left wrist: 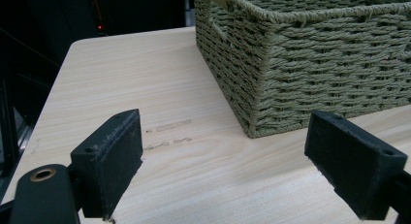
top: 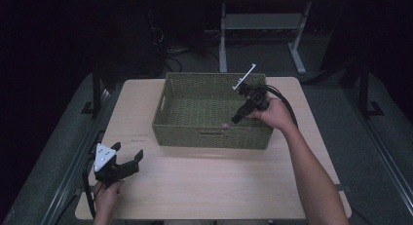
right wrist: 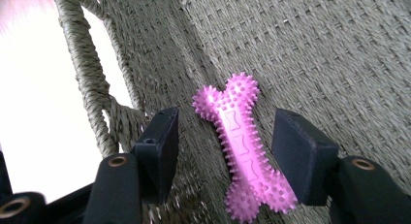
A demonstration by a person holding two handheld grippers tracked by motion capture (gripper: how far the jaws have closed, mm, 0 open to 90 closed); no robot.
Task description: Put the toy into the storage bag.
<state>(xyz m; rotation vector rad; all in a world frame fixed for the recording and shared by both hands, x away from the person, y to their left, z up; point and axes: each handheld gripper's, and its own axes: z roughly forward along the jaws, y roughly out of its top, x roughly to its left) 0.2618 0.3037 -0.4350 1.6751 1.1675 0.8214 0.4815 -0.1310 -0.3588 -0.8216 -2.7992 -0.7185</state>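
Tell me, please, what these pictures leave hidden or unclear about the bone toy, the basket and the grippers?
- Bone toy: in the right gripper view its lower end is partly behind the pad; whether it touches that pad is unclear.
- Basket floor: in the high view the near wall and the right gripper hide where the toy lies.
- Basket in the left gripper view: cut off by the top and right edges.

Basket (top: pixel 213 137): olive-green woven fibre in a tight ribbed weave, with a twisted-cord rim of the same green. Toy bone (right wrist: pixel 241 147), lying on the basket's floor: bright pink, studded all over with small nubs, with three hourglass marks embossed along its middle. Table (top: pixel 204 186) under the basket: pale wood grain; right gripper (right wrist: pixel 225 153) over the basket and left gripper (top: pixel 129 160) beside it: matt black pads, the left topped with a grey plate.
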